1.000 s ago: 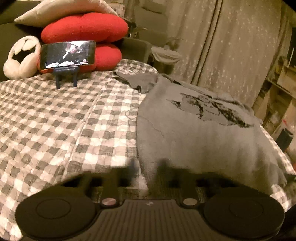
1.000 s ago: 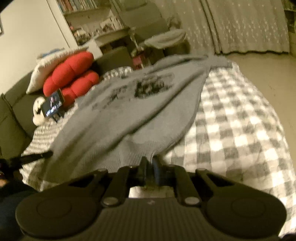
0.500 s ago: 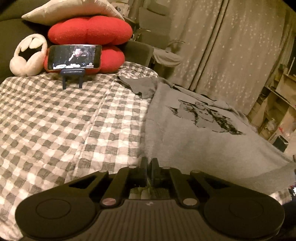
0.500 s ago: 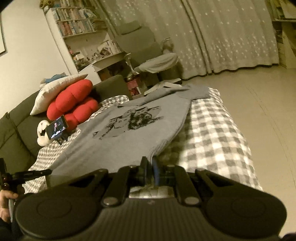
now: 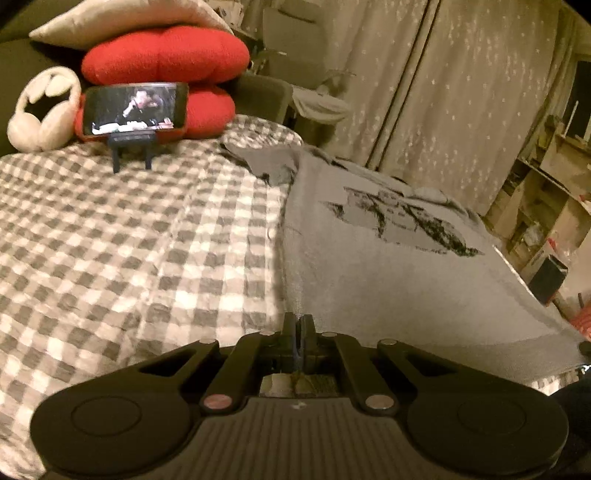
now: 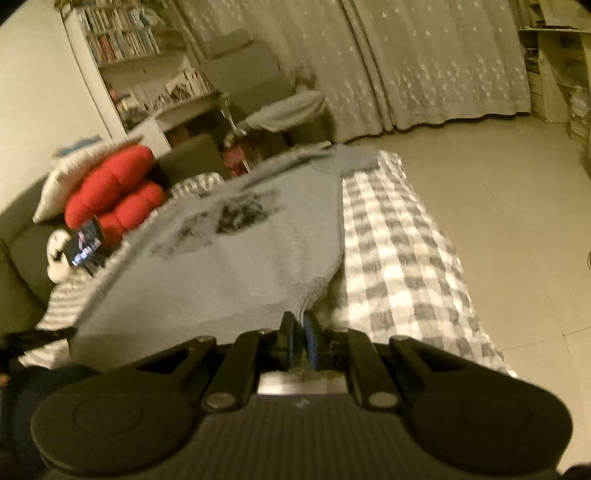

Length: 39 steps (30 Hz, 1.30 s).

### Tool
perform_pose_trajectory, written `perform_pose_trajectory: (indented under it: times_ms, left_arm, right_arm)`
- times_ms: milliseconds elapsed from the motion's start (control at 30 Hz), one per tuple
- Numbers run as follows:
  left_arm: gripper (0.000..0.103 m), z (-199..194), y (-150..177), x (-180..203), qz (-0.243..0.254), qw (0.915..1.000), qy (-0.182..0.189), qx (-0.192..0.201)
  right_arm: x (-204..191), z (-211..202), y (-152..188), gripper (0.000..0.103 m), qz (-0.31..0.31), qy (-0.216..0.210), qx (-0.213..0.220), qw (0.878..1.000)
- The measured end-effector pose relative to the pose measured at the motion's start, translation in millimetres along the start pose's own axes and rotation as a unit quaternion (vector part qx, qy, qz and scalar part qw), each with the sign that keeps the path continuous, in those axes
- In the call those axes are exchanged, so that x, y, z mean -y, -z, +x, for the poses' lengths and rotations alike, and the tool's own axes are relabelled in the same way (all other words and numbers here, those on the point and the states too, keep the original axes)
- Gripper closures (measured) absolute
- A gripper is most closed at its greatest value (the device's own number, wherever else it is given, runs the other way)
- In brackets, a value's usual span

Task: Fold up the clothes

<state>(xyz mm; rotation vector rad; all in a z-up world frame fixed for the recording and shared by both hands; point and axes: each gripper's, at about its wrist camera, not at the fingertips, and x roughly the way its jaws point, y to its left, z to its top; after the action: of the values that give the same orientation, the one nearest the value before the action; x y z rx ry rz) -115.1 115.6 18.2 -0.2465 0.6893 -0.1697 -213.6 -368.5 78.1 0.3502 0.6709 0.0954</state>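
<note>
So I am only starting: the grey T-shirt [image 5: 388,266] is lying spread, unfolded, on the checked bedcover [image 5: 129,240]. I am pinching its near hem corners with the left gripper [image 5: 297,325] and right gripper [image 6: 300,325], both clamped; every fold remains.

A home living room or bedroom. A grey-and-white checked quilt [image 5: 122,251] covers a soft surface, with stacked red plush cushions [image 5: 166,59] and a cream pillow [image 5: 122,18] at its far left. Star-patterned grey curtains [image 6: 424,62] hang to the tiled floor [image 6: 517,221]. A white bookshelf full of books [image 6: 122,40] stands far left.
</note>
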Motion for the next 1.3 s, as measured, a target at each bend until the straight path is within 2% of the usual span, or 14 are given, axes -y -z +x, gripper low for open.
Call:
perform_pose_trajectory:
  times_ms: [67, 133, 167, 233, 333, 500, 567, 600, 633, 667, 733, 833, 1067, 1300]
  left_arm:
    - [0.096, 2, 2, -2, -0.003, 1.0000, -0.001, -0.007]
    - [0.082, 2, 5, -4, -0.010, 0.9998, -0.003, -0.014]
    - [0.080, 1, 6, -4, -0.011, 0.9998, -0.003, -0.015]
    - [0.076, -1, 9, -4, -0.011, 0.9998, -0.001, -0.015]
    - [0.068, 1, 13, 0, -0.007, 0.9999, -0.001, -0.015]
    - [0.062, 7, 15, 11, -0.004, 0.9999, -0.007, -0.012]
    - [0.063, 10, 16, 14, -0.009, 0.9999, -0.007, -0.011]
    - [0.070, 12, 17, 15, -0.010, 0.9998, -0.007, -0.012]
    - [0.088, 14, 17, 16, -0.011, 0.9998, -0.006, -0.014]
    - [0.095, 16, 18, 17, -0.012, 0.9998, -0.010, -0.015]
    - [0.099, 18, 17, 16, -0.021, 0.9996, -0.010, -0.013]
    - [0.100, 10, 13, 14, -0.032, 0.9995, -0.007, -0.007]
    - [0.100, -36, -3, 6, -0.035, 0.9989, -0.002, 0.031]
    - [0.100, -63, 0, 6, -0.029, 0.9984, 0.008, 0.049]
  right_arm:
    - [2, 14, 6, 0.094, -0.003, 0.007, -0.010, 1.000]
    - [6, 26, 11, 0.088, 0.013, -0.002, -0.020, 1.000]
    - [8, 29, 13, 0.085, 0.024, -0.008, -0.020, 0.999]
    - [12, 31, 14, 0.064, 0.040, -0.022, -0.012, 0.999]
    - [11, 33, 14, 0.053, 0.044, -0.026, -0.003, 0.999]
    - [4, 38, 16, 0.055, 0.018, -0.016, 0.004, 1.000]
    - [1, 39, 16, 0.073, 0.006, -0.008, 0.003, 1.000]
    - [-1, 40, 17, 0.090, 0.000, -0.005, 0.003, 1.000]
    - [0, 41, 17, 0.093, 0.000, -0.003, 0.003, 1.000]
    - [1, 41, 17, 0.093, 0.001, -0.002, 0.003, 1.000]
    - [1, 41, 18, 0.094, -0.005, -0.001, 0.006, 1.000]
    - [-2, 35, 16, 0.095, -0.009, 0.004, 0.016, 1.000]
    - [-12, -15, -4, 0.095, -0.009, -0.043, 0.075, 0.996]
    - [-27, -51, -11, 0.095, -0.037, -0.051, 0.104, 0.993]
